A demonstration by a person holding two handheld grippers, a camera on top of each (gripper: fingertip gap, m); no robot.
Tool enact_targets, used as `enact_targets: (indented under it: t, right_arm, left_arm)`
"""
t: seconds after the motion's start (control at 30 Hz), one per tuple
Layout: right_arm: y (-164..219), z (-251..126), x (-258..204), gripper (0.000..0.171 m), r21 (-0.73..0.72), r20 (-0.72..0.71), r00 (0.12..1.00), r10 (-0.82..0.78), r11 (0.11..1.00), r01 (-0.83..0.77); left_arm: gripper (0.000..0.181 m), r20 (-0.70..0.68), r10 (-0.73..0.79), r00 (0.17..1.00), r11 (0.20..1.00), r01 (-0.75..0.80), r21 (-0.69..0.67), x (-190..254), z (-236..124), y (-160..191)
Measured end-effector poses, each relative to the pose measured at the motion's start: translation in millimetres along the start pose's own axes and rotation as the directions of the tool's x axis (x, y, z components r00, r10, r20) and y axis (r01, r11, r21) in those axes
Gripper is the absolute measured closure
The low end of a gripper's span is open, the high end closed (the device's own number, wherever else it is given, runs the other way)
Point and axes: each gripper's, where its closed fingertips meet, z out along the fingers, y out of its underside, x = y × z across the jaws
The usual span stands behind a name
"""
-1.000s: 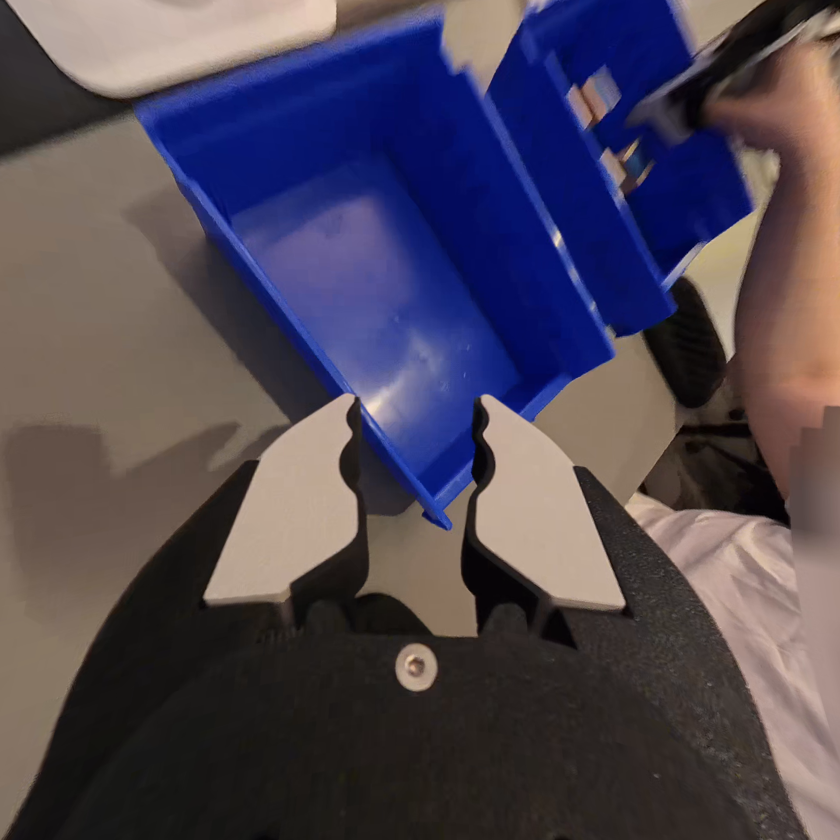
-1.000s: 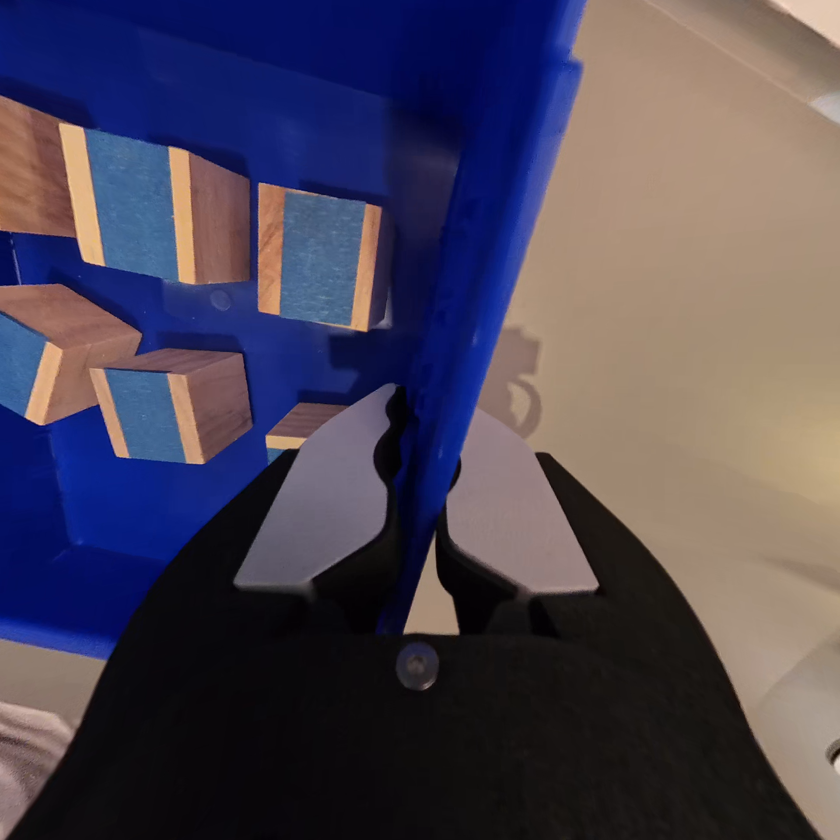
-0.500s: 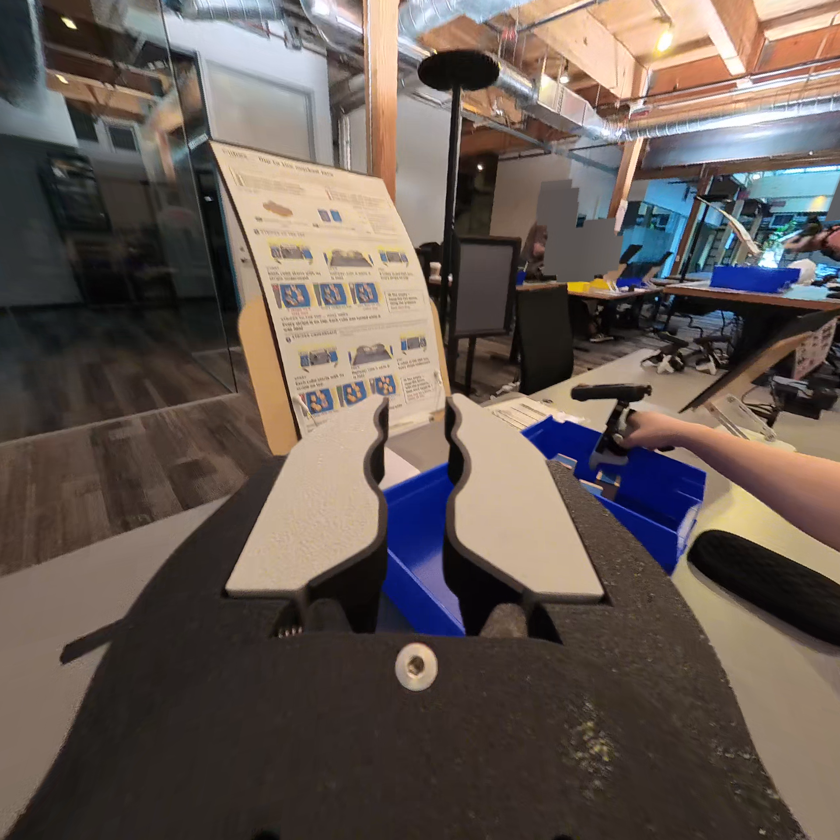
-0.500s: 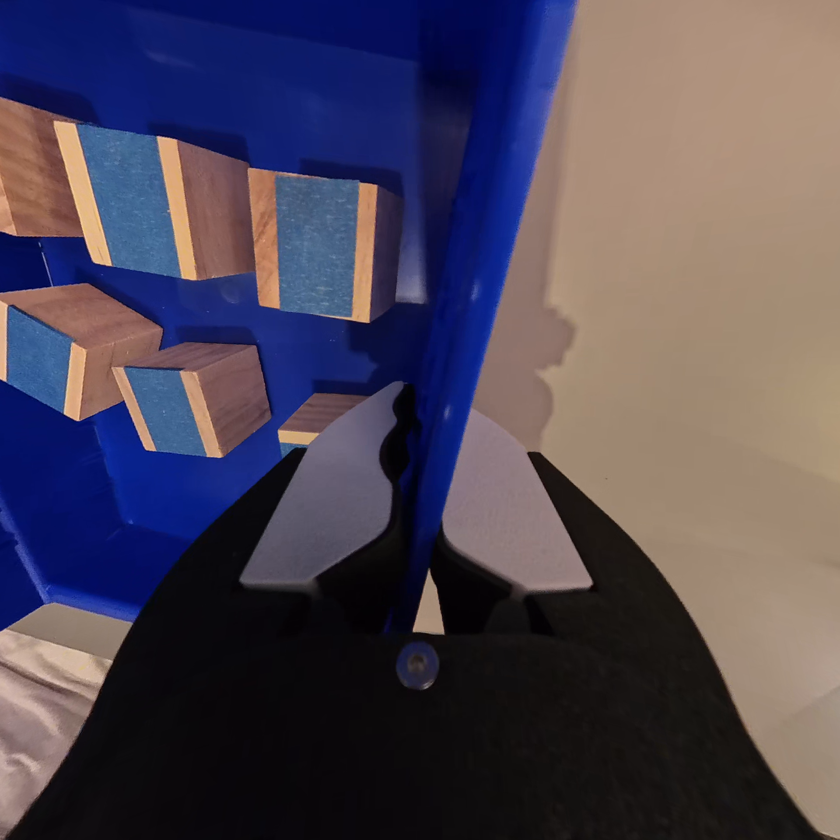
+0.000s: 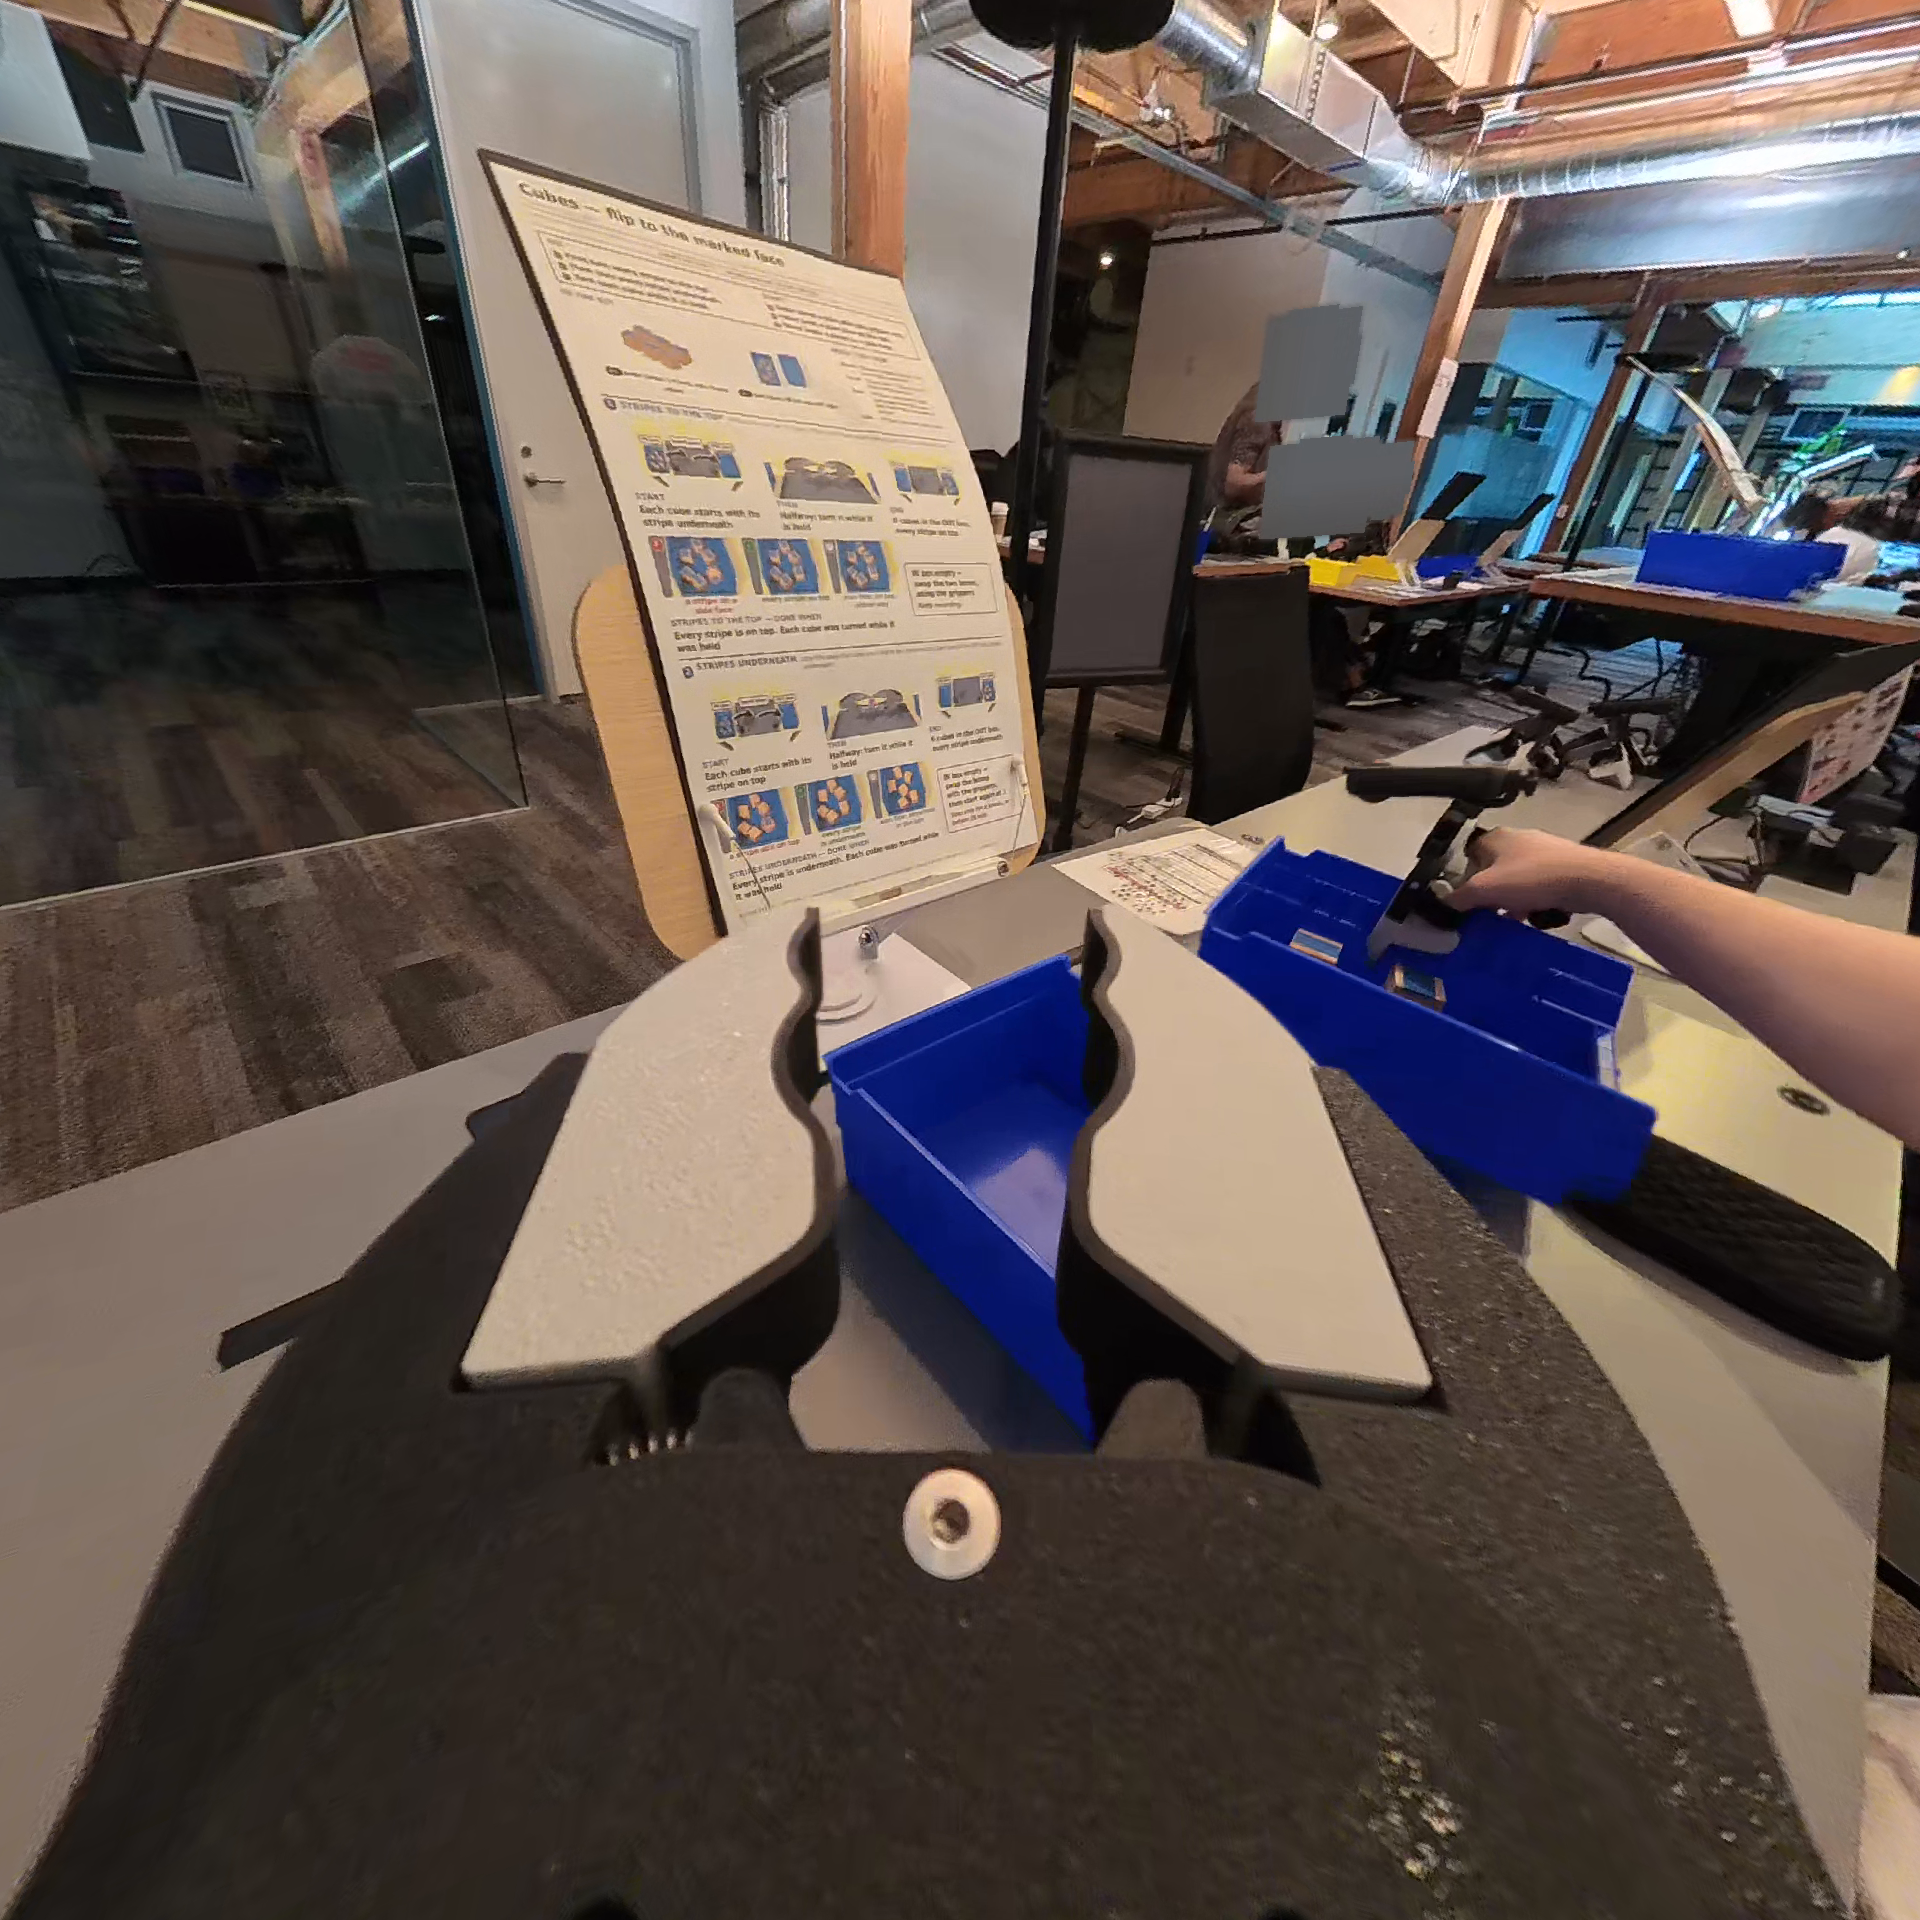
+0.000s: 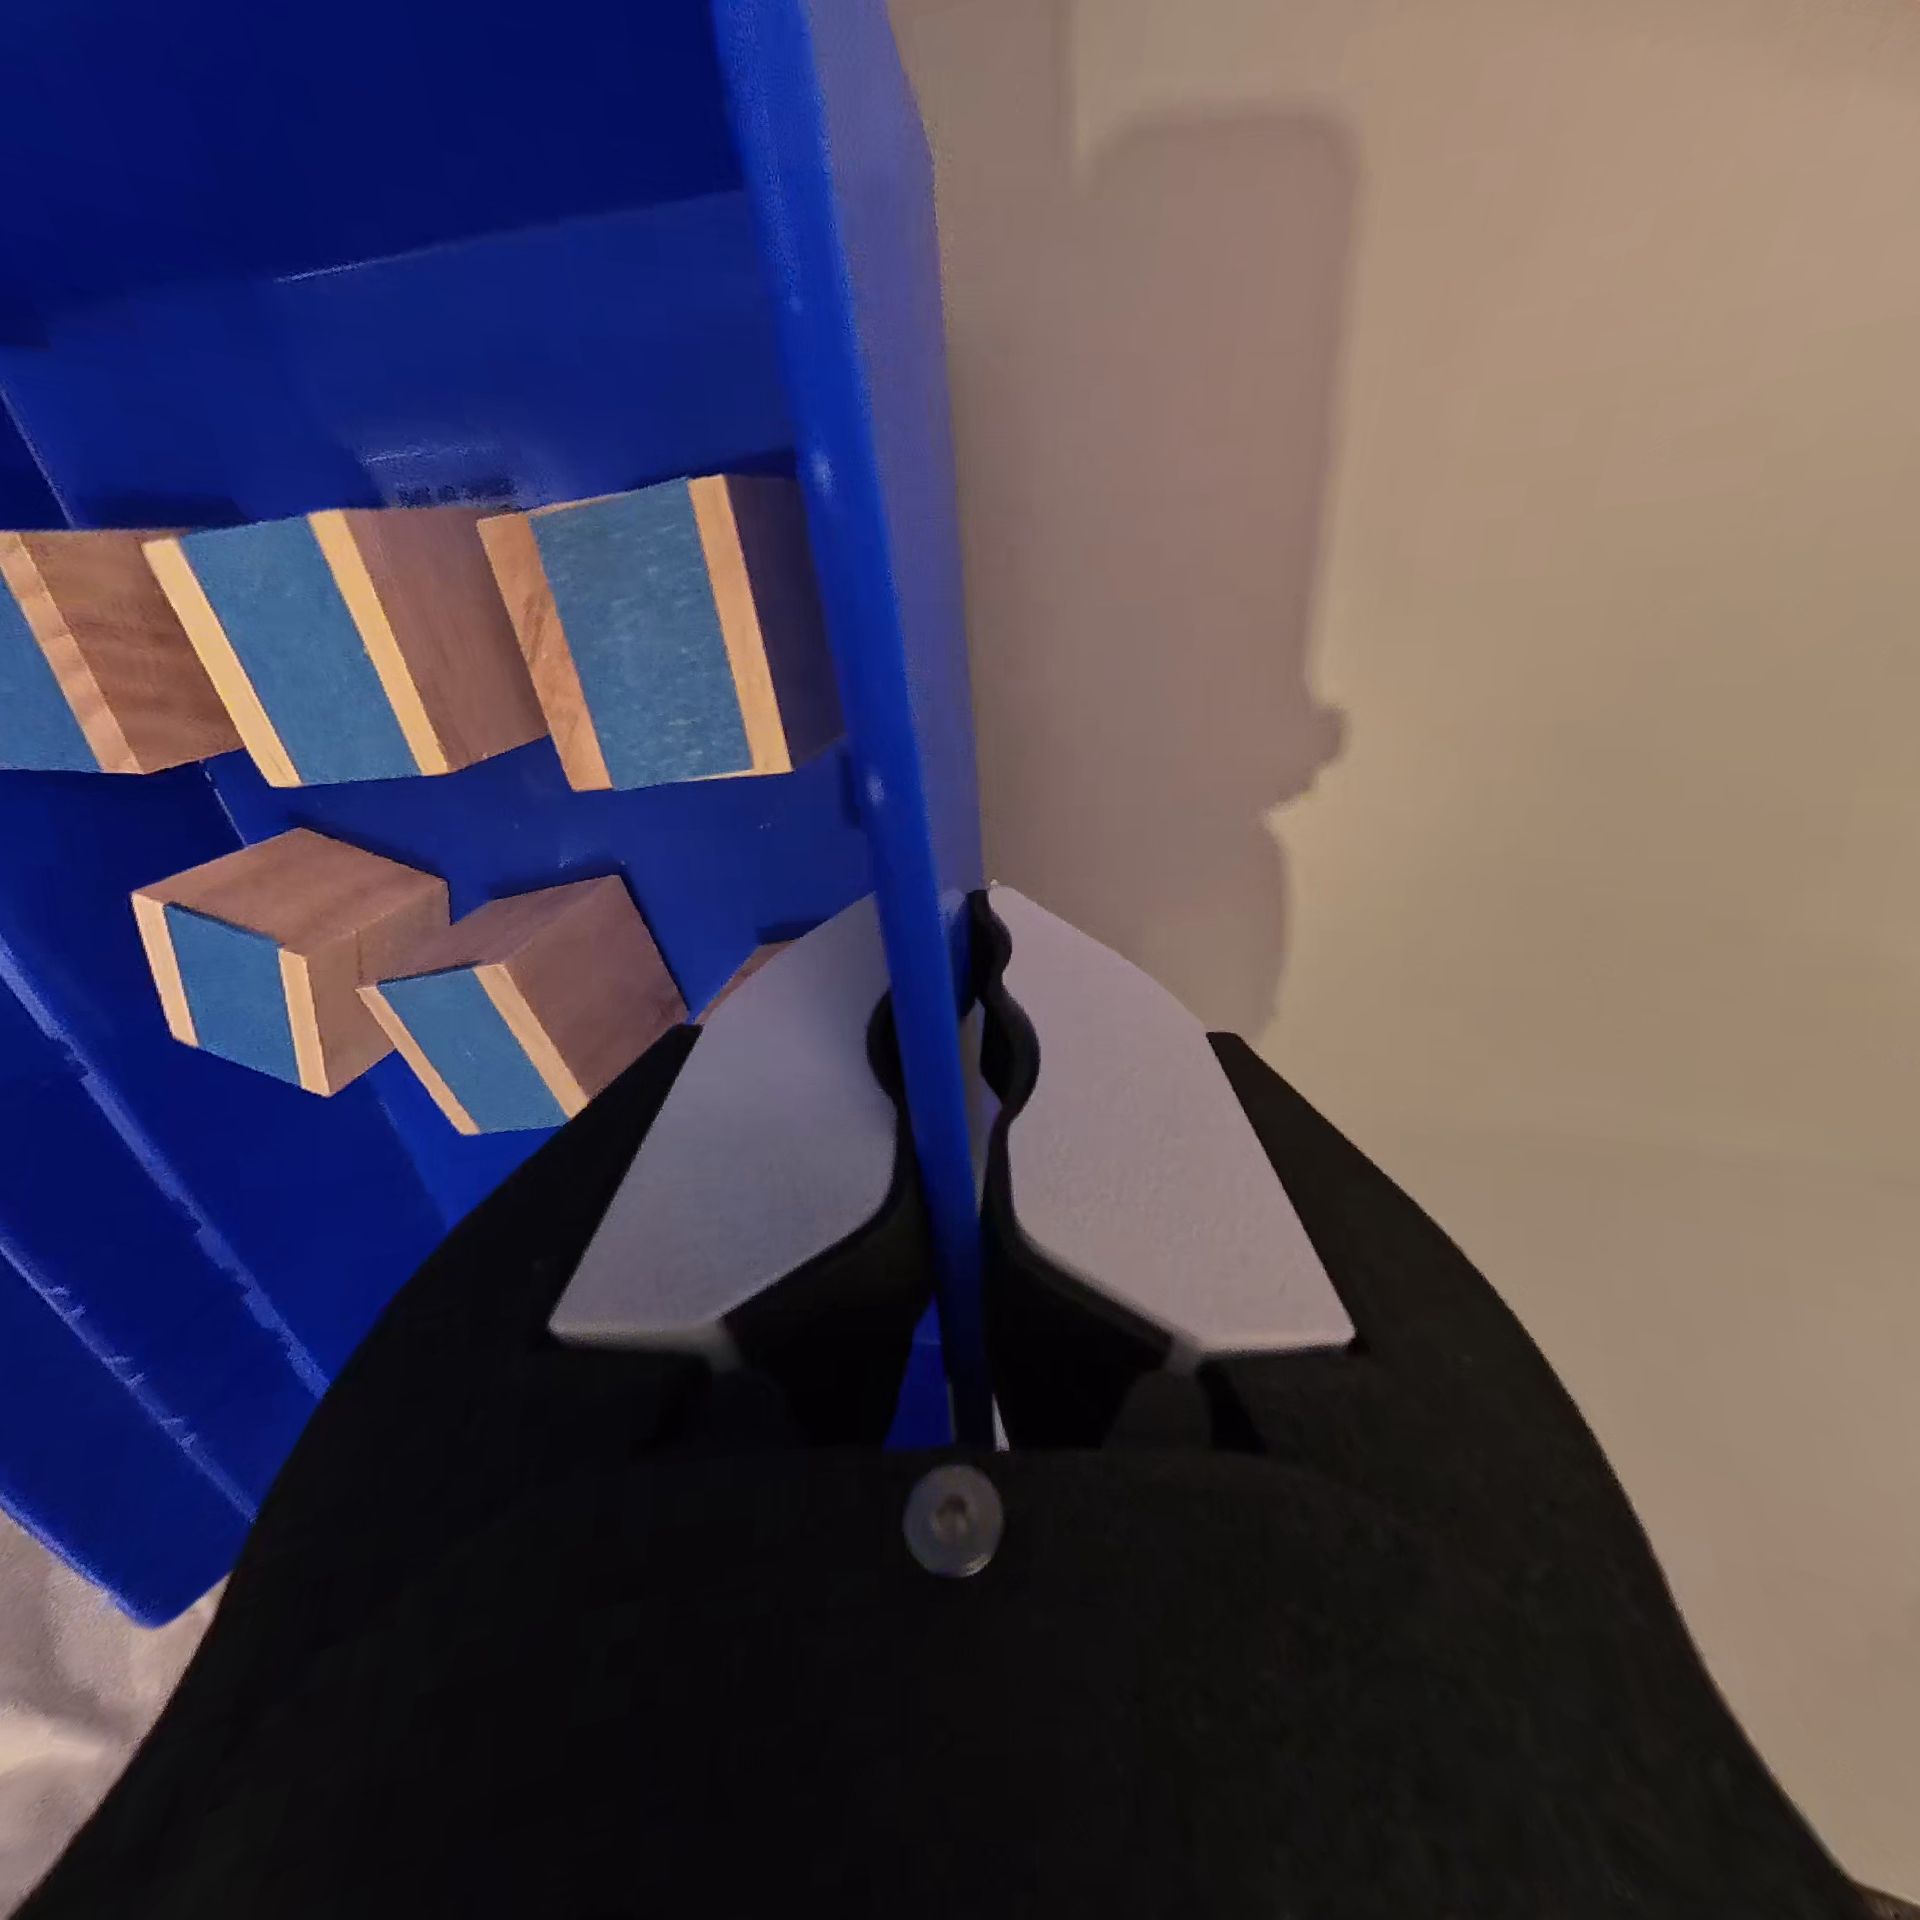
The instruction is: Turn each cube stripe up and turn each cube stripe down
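My left gripper [image 5: 948,935] is open and empty, held above the near end of an empty blue bin [image 5: 862,1070] on the grey table [image 5: 156,1351]. A second blue bin [image 5: 1455,1081] to the right holds wooden cubes with blue stripes [image 5: 1418,982]. My right gripper [image 6: 935,914] is shut on that bin's side wall [image 6: 831,416], one finger inside and one outside. In the right wrist view several cubes lie inside, stripe faces toward the camera: one against the wall [image 6: 644,644], one beside it [image 6: 301,655], two lower [image 6: 249,987] [image 6: 488,1029].
An instruction sheet on a wooden stand [image 5: 790,540] stands behind the bins, with a black pole [image 5: 1039,416] beside it. A paper sheet [image 5: 1164,873] lies at the back. A black padded rest [image 5: 1745,1247] lies at the table's right. A person's forearm [image 5: 1714,945] reaches over the right bin.
My left gripper tilted up from looking down into the empty bin to looking level across the table; its jaws narrowed, then widened. My right gripper kept hold of the bin wall; the cubes shifted toward it.
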Motion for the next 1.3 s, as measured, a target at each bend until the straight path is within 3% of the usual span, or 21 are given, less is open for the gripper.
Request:
enact_targets:
  t: [0.27, 0.43, 0.53, 0.7, 0.97, 1.13, 1.3]
  right_arm:
    - [-16, -63, -45, 0.166, -0.060, -0.061, 0.994, -0.093, 0.994, 0.089]
    - [-57, -101, -130, 0.166, -0.019, -0.074, 0.973, -0.218, 0.976, 0.217]
    - [-82, -104, -199, 0.166, -0.024, -0.081, 0.945, -0.317, 0.948, 0.316]
    - [-114, -74, -330, 0.166, -0.043, -0.048, 0.873, -0.486, 0.874, 0.484]
    - [-131, 10, -514, 0.166, -0.069, 0.101, 0.774, -0.625, 0.772, 0.632]
    - [-129, 58, -582, 0.166, -0.096, 0.148, 0.738, -0.658, 0.734, 0.673]
    - [-127, 97, -604, 0.166, -0.146, 0.152, 0.741, -0.655, 0.726, 0.672]
  left_arm:
    - [0.132, 0.007, -0.026, 1.000, 0.999, 0.026, 0.021, -4, -7, -4]
    - [0.134, 0.006, -0.051, 0.999, 0.999, 0.051, 0.017, -4, -14, -4]
    - [0.134, 0.055, -0.047, 0.997, 0.999, 0.047, -0.006, -7, -20, -1]
    - [0.137, 0.128, -0.009, 0.992, 1.000, 0.010, -0.007, -2, -40, -6]
    - [0.137, 0.195, 0.049, 0.979, 0.998, -0.055, 0.022, 17, -81, -14]
    - [0.137, 0.215, 0.054, 0.975, 0.998, -0.055, -0.002, 16, -94, -9]
    - [0.137, 0.202, 0.029, 0.979, 0.999, -0.036, 0.034, 12, -105, -11]
